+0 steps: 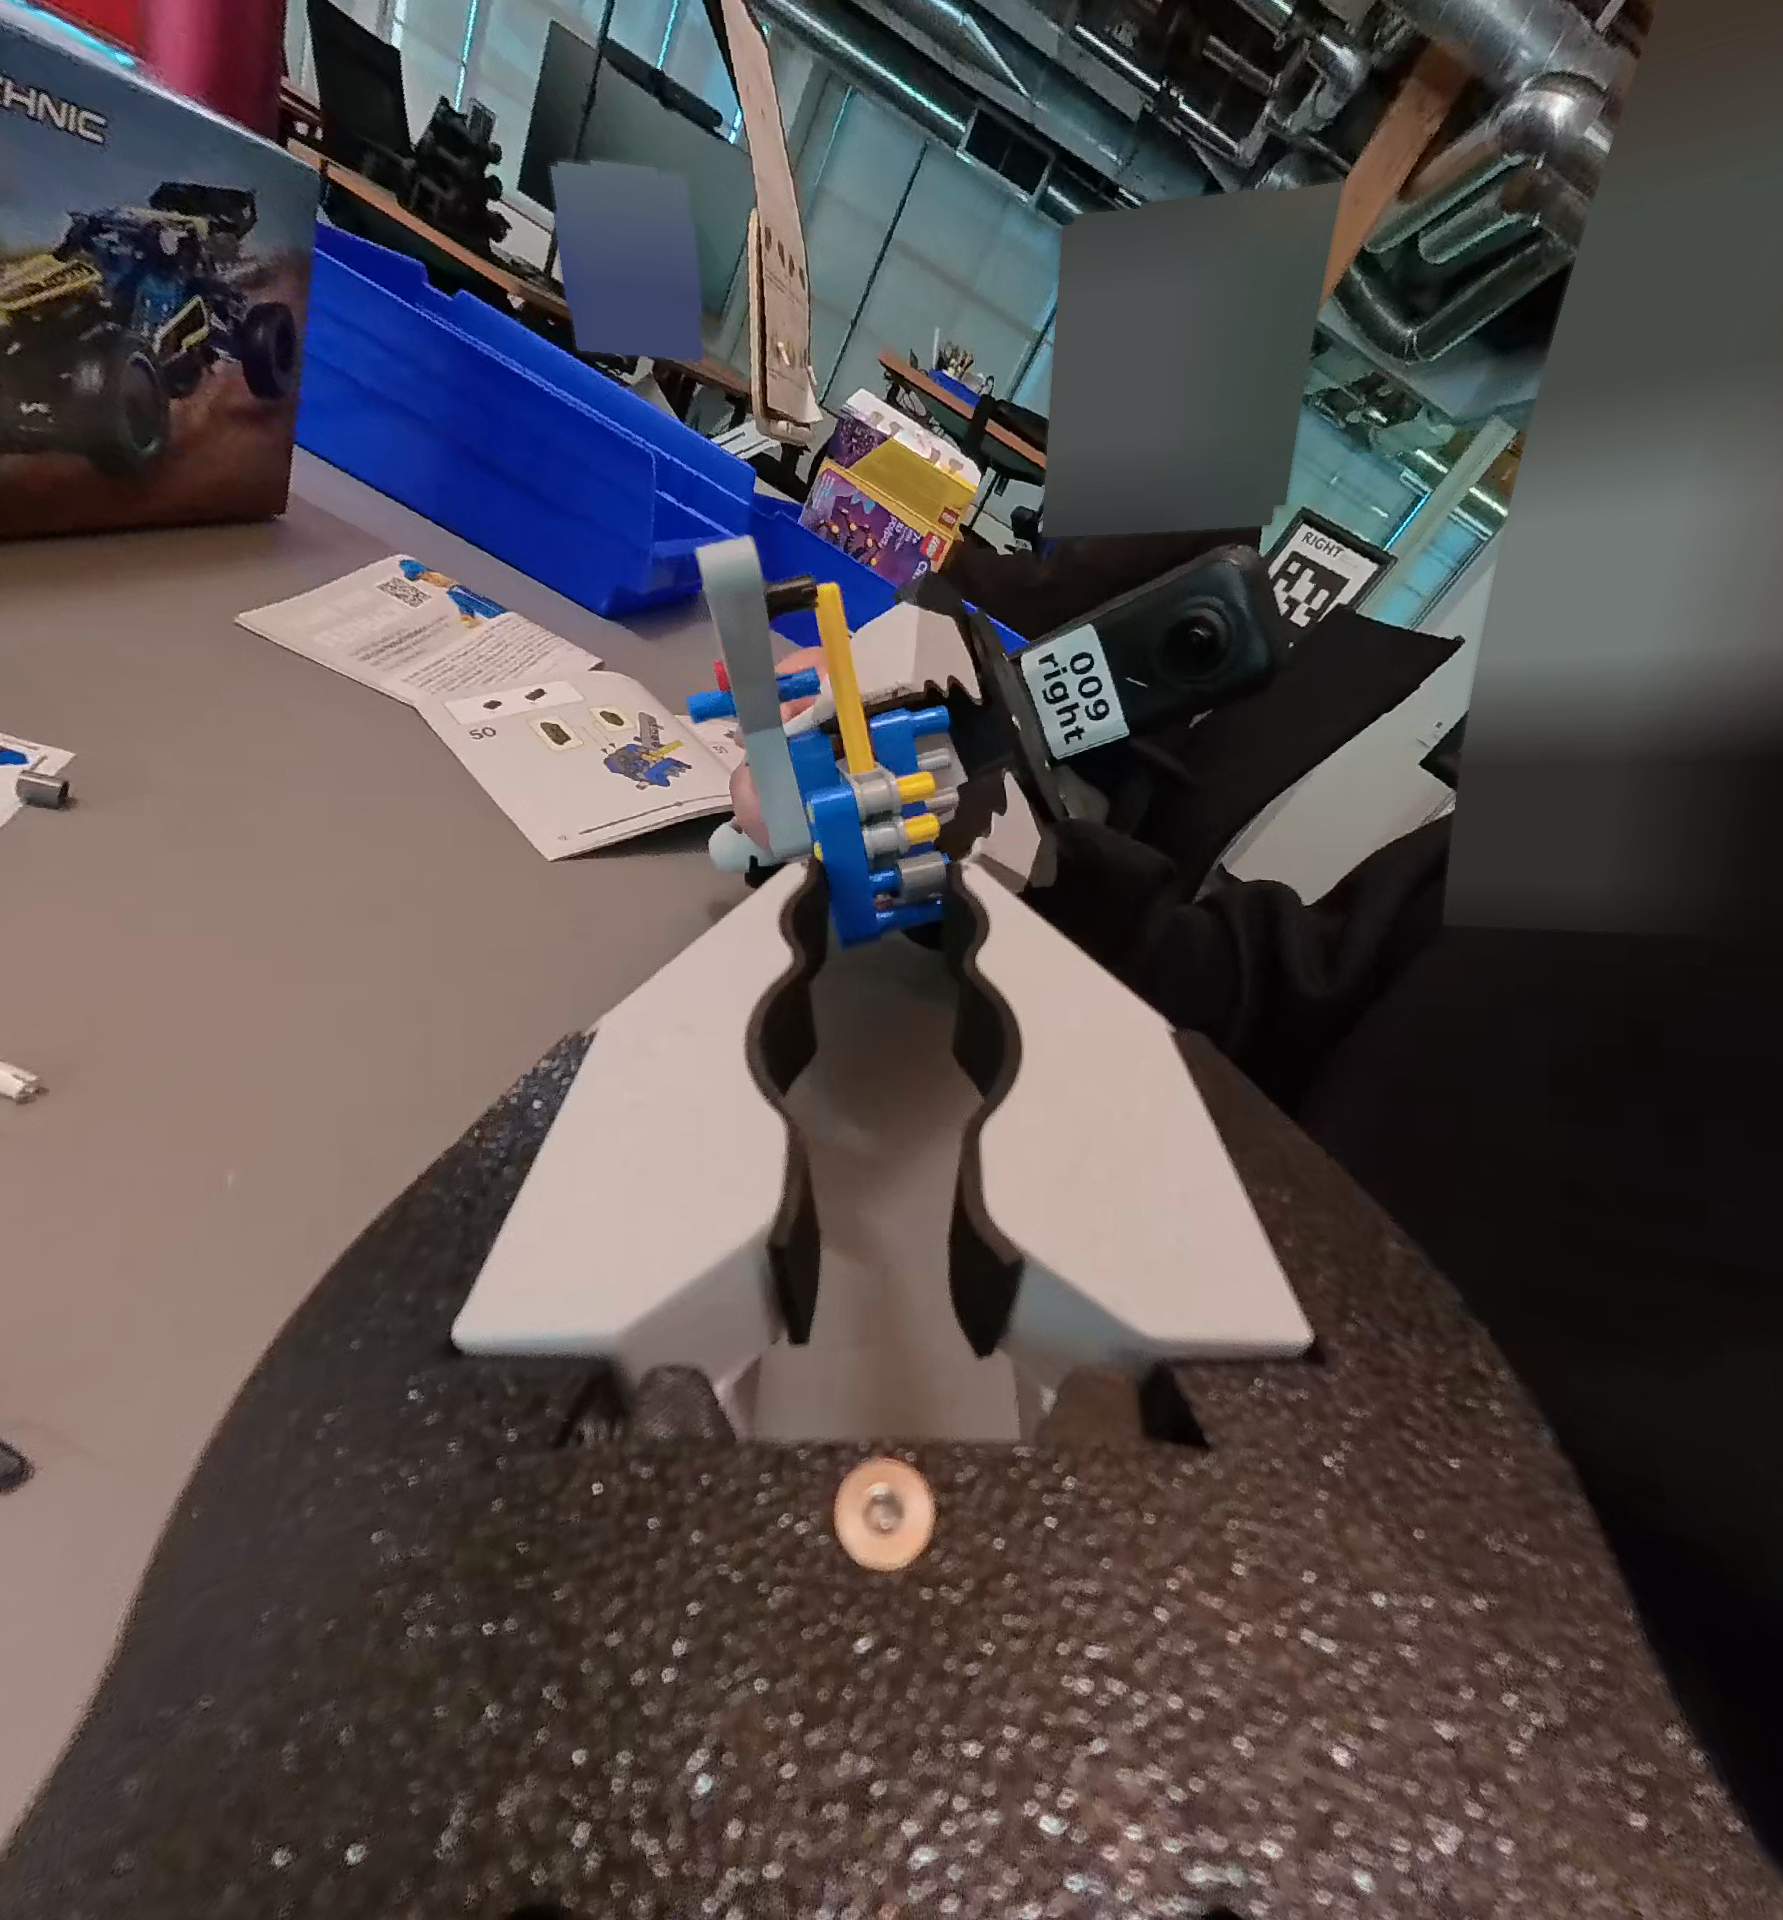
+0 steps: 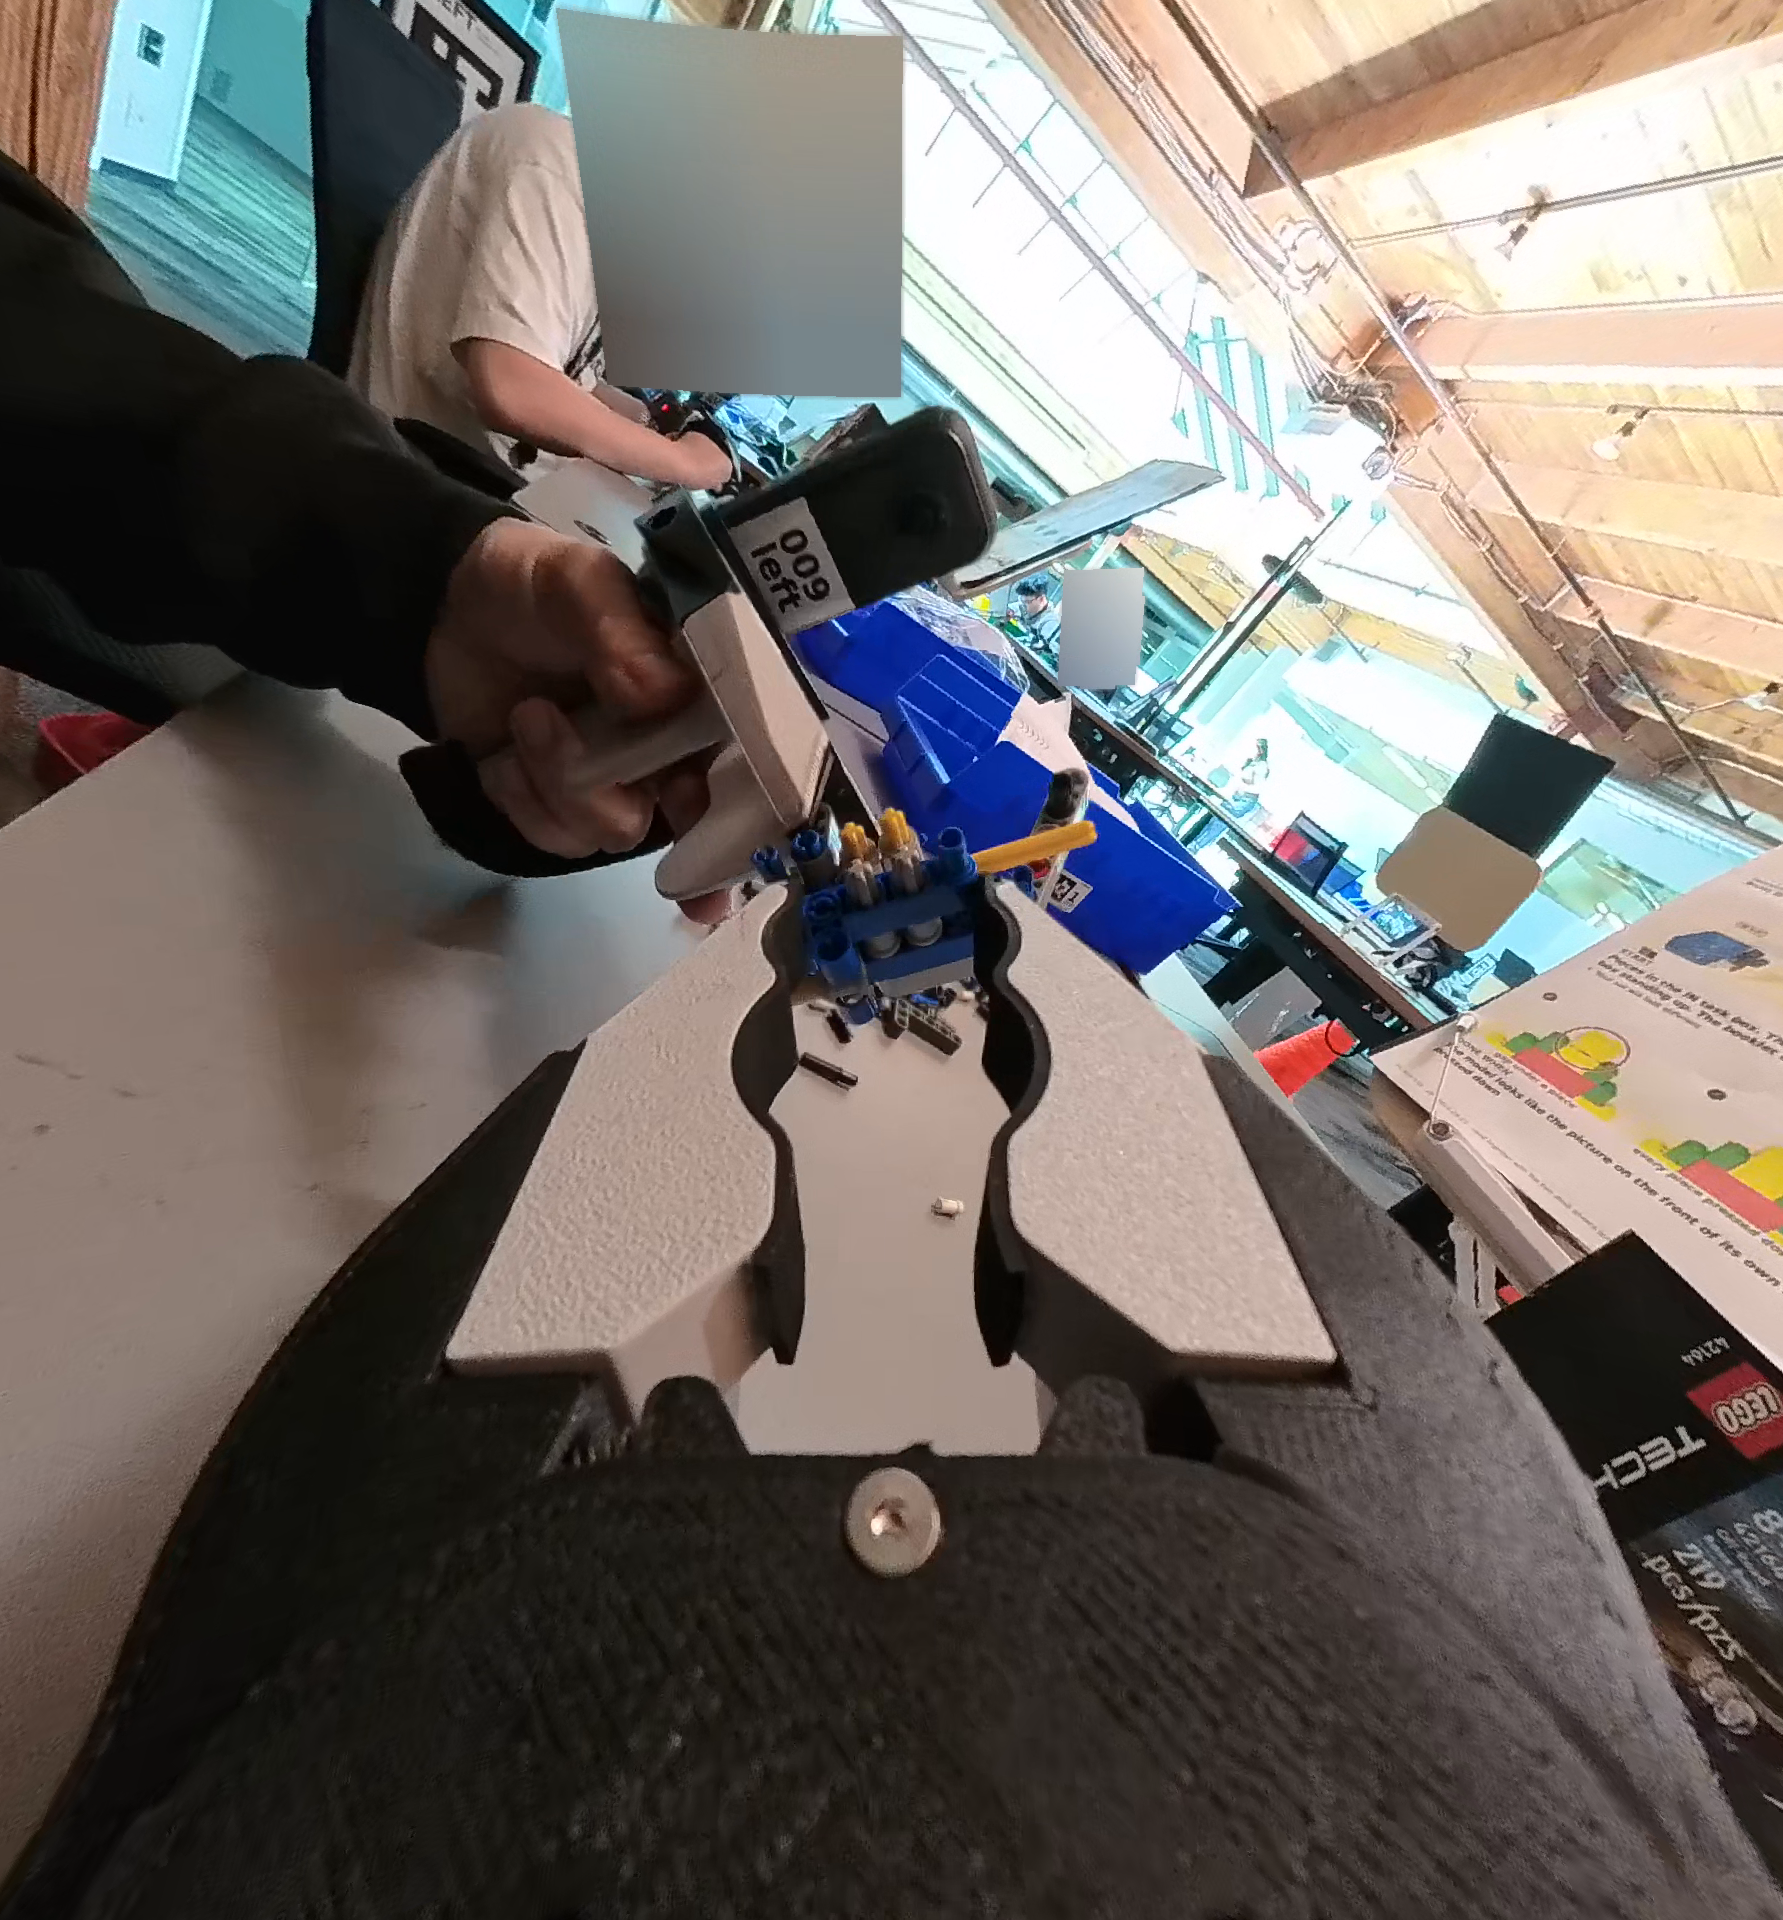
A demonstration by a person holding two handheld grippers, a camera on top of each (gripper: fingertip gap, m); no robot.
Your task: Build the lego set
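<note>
Both claws grip one blue lego assembly (image 1: 882, 831) above the grey bench (image 1: 243, 987). The left claw (image 1: 882, 899) pinches its lower end. The right claw (image 2: 892, 920) clamps its sides.

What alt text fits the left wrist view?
The left gripper holds a blue lego assembly above a grey table, with the right gripper gripping it from the far side. An open booklet and the set's box lie behind.
</note>
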